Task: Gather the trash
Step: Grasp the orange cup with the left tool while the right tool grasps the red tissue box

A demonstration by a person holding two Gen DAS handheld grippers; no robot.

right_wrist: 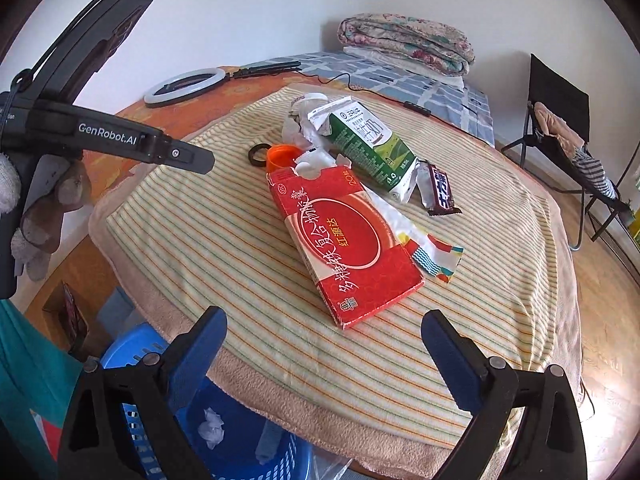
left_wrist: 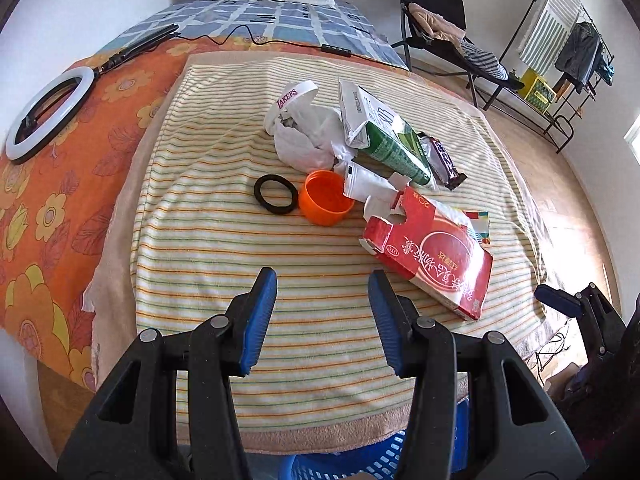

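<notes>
Trash lies in a heap on a striped towel (left_wrist: 224, 216) (right_wrist: 224, 240): a torn red carton (left_wrist: 436, 260) (right_wrist: 344, 240), a green milk carton (left_wrist: 384, 132) (right_wrist: 368, 148), a dark candy wrapper (left_wrist: 444, 160) (right_wrist: 438, 190), a colourful wrapper (right_wrist: 436, 258), crumpled white tissue (left_wrist: 308, 136) and an orange cap (left_wrist: 324, 198) (right_wrist: 280, 156). My left gripper (left_wrist: 322, 284) hovers open over bare towel, left of the red carton, nothing between its blue pads. My right gripper (right_wrist: 324, 326) stands wide open just before the red carton's near end, empty.
A blue basket (right_wrist: 240, 436) holding crumpled tissue sits below the towel's near edge. A black hair tie (left_wrist: 276, 194) and a white wristband (left_wrist: 296, 94) lie by the heap. A ring light (left_wrist: 48, 112) rests on the orange sheet. A chair (right_wrist: 560, 120) and a clothes rack (left_wrist: 568, 56) stand at the right.
</notes>
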